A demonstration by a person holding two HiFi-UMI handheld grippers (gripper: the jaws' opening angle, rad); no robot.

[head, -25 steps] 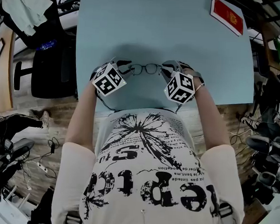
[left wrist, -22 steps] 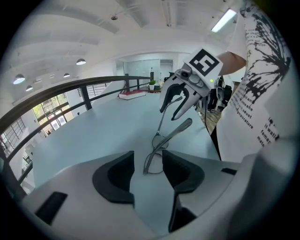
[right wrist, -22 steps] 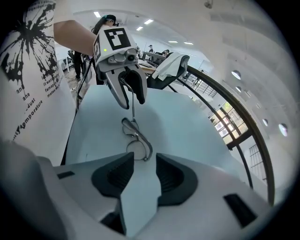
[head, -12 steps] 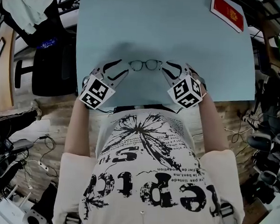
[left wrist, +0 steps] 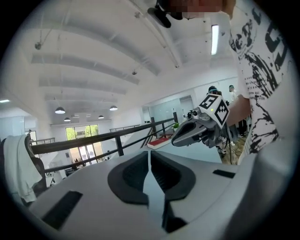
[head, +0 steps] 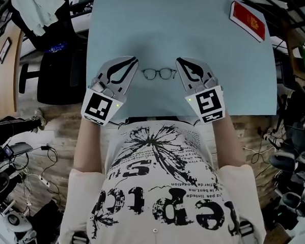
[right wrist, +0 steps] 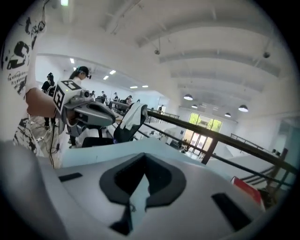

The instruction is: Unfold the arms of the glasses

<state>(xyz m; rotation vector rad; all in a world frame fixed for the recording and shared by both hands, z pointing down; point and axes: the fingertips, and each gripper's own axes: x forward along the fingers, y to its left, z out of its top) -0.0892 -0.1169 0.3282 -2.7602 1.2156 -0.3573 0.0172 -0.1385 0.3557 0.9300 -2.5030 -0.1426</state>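
Pale blue table fills the upper middle of the head view, with wooden floor and tangled cables down both sides. The person stands at its near edge in a white printed shirt, both forearms running from the lower frame up toward the table.

The left gripper sits at centre left, its marker cube nearest the body and its tip slanting up and to the right. The right gripper mirrors it at centre right, its tip slanting up and to the left. Both are held above the tabletop. Their jaws have just been closing and now stand together at the tips, with only table showing in the slit behind them and nothing held. Each gripper view looks out almost level across the hall, over a dark railing to ceiling lamps and far windows, with the other gripper at its side.

The glasses lie on the table between the two tips, touched by neither, with the lens front running left to right. Their arms are too small to make out.

A red book lies at the table's upper right corner, well apart from the glasses. A black chair stands off the left edge, with white cloth draped above it in the upper left corner.
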